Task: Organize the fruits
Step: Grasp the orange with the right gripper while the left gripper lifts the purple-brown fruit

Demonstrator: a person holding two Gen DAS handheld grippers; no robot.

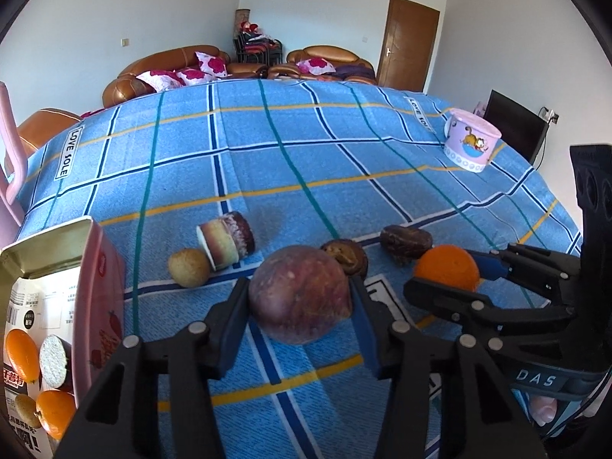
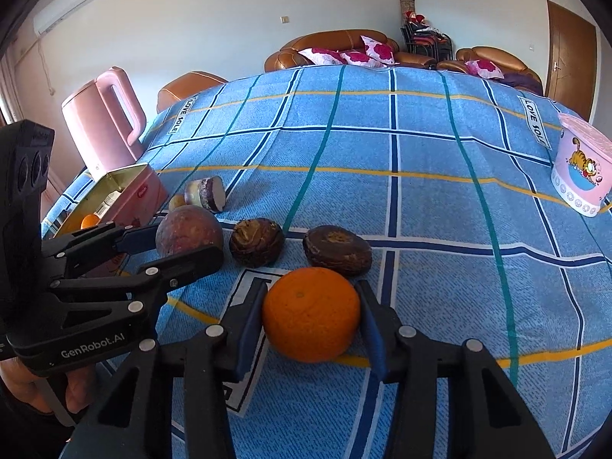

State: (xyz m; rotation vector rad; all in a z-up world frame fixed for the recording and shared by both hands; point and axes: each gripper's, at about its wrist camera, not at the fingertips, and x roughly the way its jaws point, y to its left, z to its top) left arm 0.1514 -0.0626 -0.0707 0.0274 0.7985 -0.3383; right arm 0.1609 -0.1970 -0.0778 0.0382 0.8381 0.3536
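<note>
Tin [image 1: 57, 252] sits far left, lid open; the right view shows an orange inside, the rest of its contents hidden by the wall. Next right on the cloth [image 1: 267, 160]: a small tan ball [image 1: 188, 267] touching a cut cake-like piece [image 1: 225, 240] lying on its side. Left gripper [image 1: 300, 298] is pinching the purple fruit [image 1: 300, 294], both pads against its sides; can't tell from these views whether the fruit is off the cloth or resting on it. Just behind it, 2 dark wrinkled fruits [image 2: 256, 242] [image 2: 337, 250] lie loose, near each other but apart. Right gripper [image 2: 311, 313] is pinching the orange [image 2: 311, 313], pads touching both sides, just right of the left gripper. Pink mug [image 1: 472, 143] stands far right, well apart from everything; its inside is not visible. My read: step in hand is a 2-handed pick, 1 fruit per gripper, grasp made and carry not yet done. Next move probably calls for lifting both clear and swinging left to the tin; left gripper is nearer, so it should go in 1st to avoid the grippers fouling each other at the opening. Release low, since round fruit will roll.
</note>
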